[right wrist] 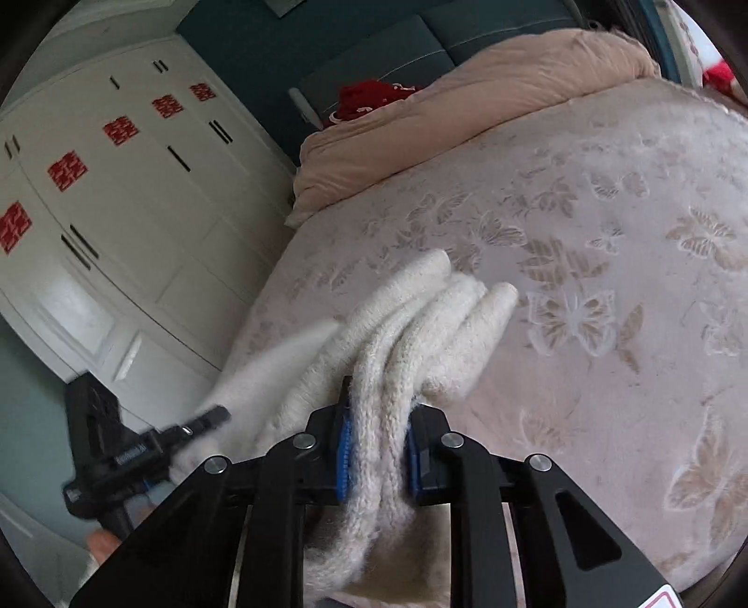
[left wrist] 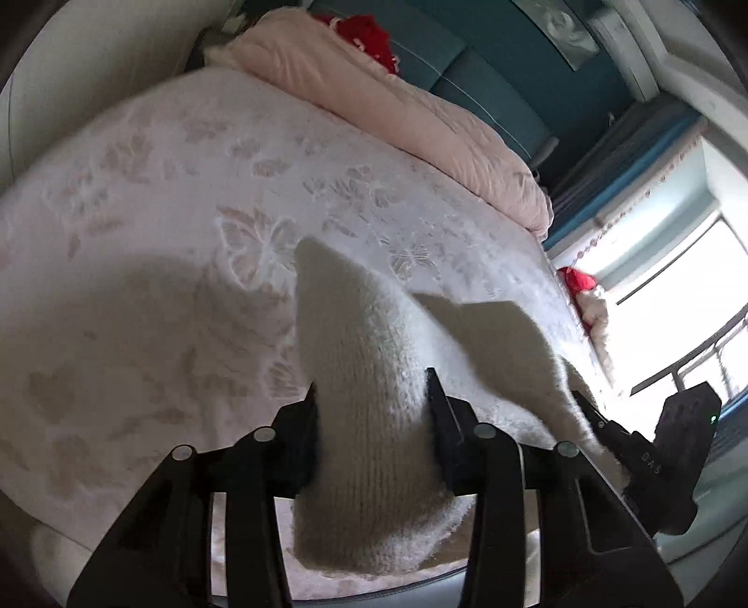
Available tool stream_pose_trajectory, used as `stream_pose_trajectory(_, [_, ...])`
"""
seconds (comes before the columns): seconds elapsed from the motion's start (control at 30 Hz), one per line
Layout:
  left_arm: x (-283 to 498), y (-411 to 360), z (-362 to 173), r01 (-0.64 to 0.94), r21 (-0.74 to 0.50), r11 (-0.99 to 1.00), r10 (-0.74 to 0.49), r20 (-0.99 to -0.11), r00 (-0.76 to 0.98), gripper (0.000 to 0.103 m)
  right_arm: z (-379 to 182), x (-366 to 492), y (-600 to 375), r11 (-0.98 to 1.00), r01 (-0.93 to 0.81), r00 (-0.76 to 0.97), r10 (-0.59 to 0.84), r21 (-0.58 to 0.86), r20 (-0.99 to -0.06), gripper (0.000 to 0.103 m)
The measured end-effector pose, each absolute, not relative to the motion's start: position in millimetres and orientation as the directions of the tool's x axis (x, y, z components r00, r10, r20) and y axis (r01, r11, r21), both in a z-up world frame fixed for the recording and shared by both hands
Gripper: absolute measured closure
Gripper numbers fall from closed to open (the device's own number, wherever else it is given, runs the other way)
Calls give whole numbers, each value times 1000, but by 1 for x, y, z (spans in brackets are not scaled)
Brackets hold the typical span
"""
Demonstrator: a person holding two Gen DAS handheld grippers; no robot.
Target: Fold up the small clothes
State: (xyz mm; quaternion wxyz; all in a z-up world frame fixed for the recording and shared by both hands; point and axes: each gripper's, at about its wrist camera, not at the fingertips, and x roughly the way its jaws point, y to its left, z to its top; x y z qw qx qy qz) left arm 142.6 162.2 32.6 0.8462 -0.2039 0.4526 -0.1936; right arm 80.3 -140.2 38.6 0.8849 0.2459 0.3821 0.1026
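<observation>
A small white knitted garment (left wrist: 364,383) hangs in the air between both grippers, above the bed. My left gripper (left wrist: 371,397) is shut on one bunched edge of it. My right gripper (right wrist: 376,416) is shut on the other bunched edge (right wrist: 420,327), whose folds droop forward onto the bed. The right gripper also shows at the right edge of the left wrist view (left wrist: 603,425), and the left gripper at the lower left of the right wrist view (right wrist: 205,416), both with knit between the fingers.
The bed (left wrist: 187,196) has a pale cover with butterfly patterns. A pink quilt (left wrist: 397,107) lies rolled at its head by a teal headboard (left wrist: 472,70), with a red item (left wrist: 369,32). A white wardrobe (right wrist: 117,210) stands beside the bed; a bright window (left wrist: 678,318) is opposite.
</observation>
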Motion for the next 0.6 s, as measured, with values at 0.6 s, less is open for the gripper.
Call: stream_pose_trajectory(0.6, [93, 126, -44, 129, -150, 980, -195, -841, 504, 41, -69, 44, -99, 981, 66, 519, 124, 184, -846, 82])
